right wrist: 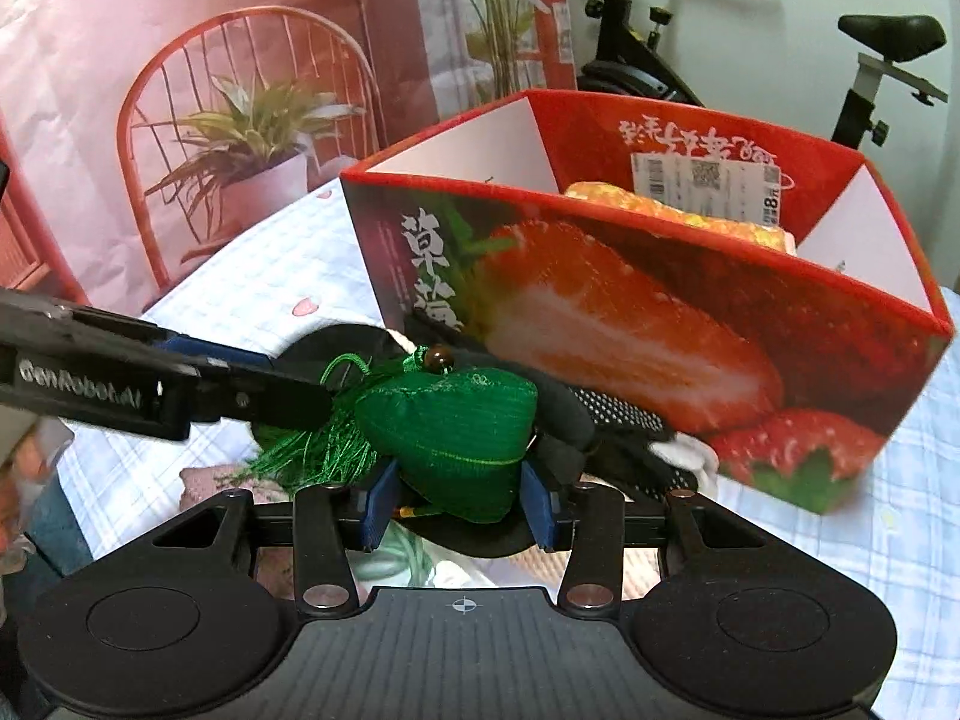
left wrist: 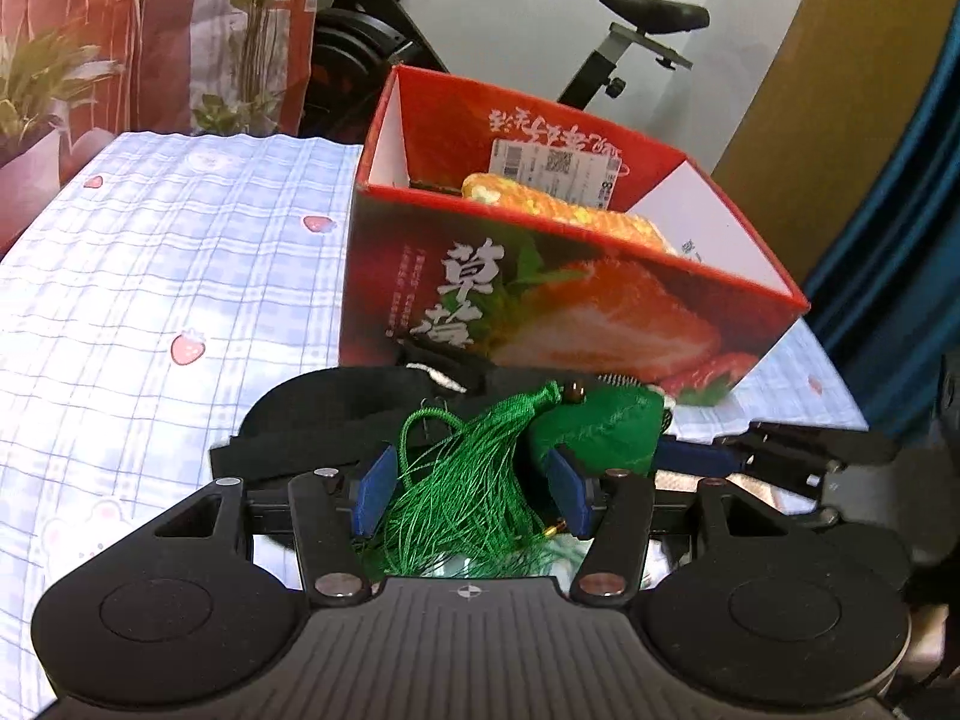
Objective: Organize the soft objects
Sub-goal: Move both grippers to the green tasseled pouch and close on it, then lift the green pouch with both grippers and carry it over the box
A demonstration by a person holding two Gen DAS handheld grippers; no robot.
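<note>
The right tool (right wrist: 457,507) is clamped on a green stuffed sachet (right wrist: 447,426), its blue pads pressing the pouch from either side, just in front of a red strawberry-printed box (right wrist: 660,336). The left tool (left wrist: 471,495) stands with its pads apart around the sachet's green tassel (left wrist: 462,480); the threads lie loose between the pads and nothing shows them pinched. In the right wrist view the left tool reaches in from the left edge, its tip at the tassel end of the pouch.

The step in hand appears to be carrying the sachet to the box. The next move likely calls for a lift high enough to clear the near wall, then a release over the open top, with care that the trailing tassel and its bead do not snag on the left tool or on the rim.

Inside the box an orange-and-yellow soft item (left wrist: 564,213) already leans against the far wall, below a white price label. Dark fabric pieces (right wrist: 600,420), one dotted with white, lie at the foot of the box under and beside the sachet, apparently still to be sorted.

All rests on a table covered by a blue checked cloth (left wrist: 150,276) with small strawberry prints. Behind hang a backdrop (right wrist: 180,90) picturing a red chair and potted plants, and an exercise bike (left wrist: 636,30) stands against a pale wall.
</note>
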